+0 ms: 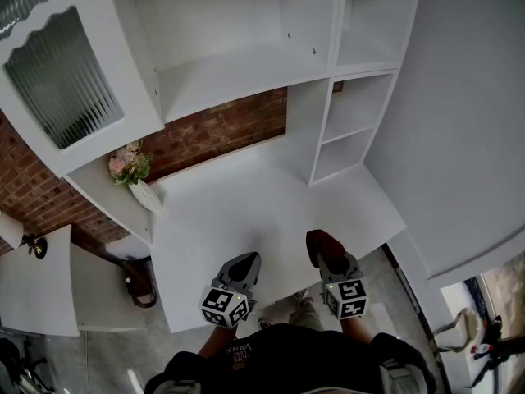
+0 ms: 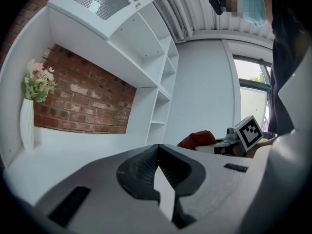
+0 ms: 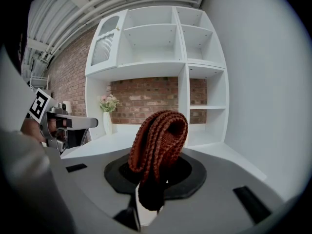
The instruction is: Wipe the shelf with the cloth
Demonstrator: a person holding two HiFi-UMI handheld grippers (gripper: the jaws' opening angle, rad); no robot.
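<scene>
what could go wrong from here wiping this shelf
1. The vase of flowers stands on the shelf at the left; a wide sweep might tip it.
2. The cloth sits bunched in the right gripper, so little may touch and the jaws might scrape the white surface.

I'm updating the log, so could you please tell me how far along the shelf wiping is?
Done: the cloth is clamped, folded, in the right gripper. In hand: it hangs by the front edge of the white shelf, off its surface; the left gripper is shut, empty. Left: seemingly all the wiping.
</scene>
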